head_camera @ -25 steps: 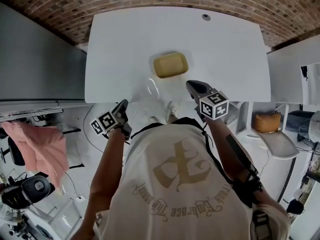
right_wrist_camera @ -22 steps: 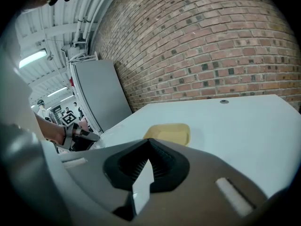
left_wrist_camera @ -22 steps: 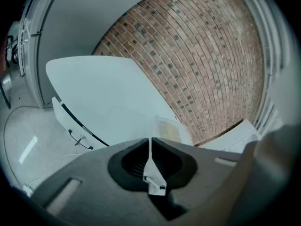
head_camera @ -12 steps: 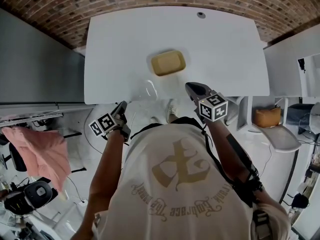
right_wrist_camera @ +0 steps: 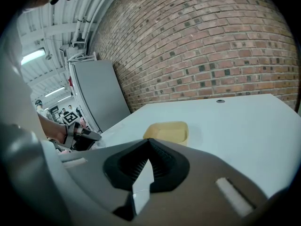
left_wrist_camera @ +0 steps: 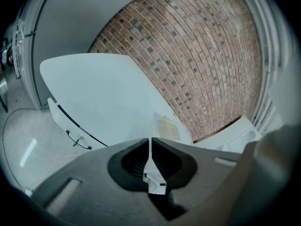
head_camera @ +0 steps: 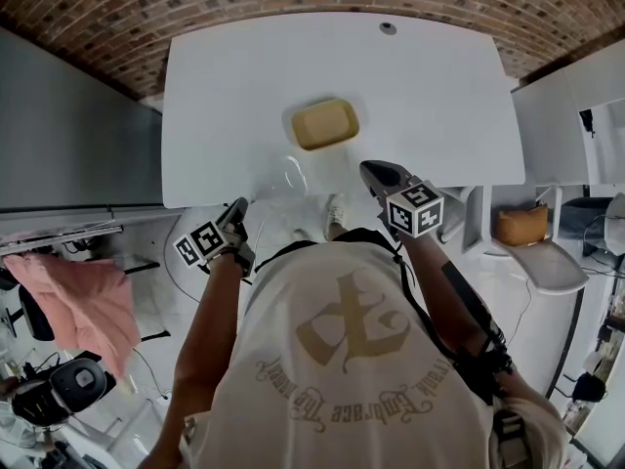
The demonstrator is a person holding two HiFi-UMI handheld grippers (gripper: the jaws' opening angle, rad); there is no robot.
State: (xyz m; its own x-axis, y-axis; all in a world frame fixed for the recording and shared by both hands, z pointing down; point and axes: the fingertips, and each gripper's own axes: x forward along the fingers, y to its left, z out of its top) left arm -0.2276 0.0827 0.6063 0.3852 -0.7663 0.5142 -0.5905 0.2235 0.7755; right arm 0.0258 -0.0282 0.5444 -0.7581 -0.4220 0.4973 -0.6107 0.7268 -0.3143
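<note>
1. On my right gripper [head_camera: 377, 173] the jaws are pressed together with nothing in them. The yellow tray [head_camera: 325, 124] sits just ahead of its tip, slightly left, on the white table [head_camera: 439, 86].
2. My left gripper [head_camera: 237, 209] is closed up and empty too, hanging off the table's near edge. The tray is ahead, off to its right.
3. My worry is that closed jaws nudged forward would just shove that light tray across the slick top.
4. There's a clear thing [head_camera: 283, 176] at the edge between the tools. I can't tell what it is, but it looks easy to knock off.

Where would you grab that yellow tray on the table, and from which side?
Likely its near long rim, from above on the person's side. The yellow tray is shallow, lies flat and has no handle, so one finger goes inside the wall, one outside. The right gripper is nearer but shut.
</note>
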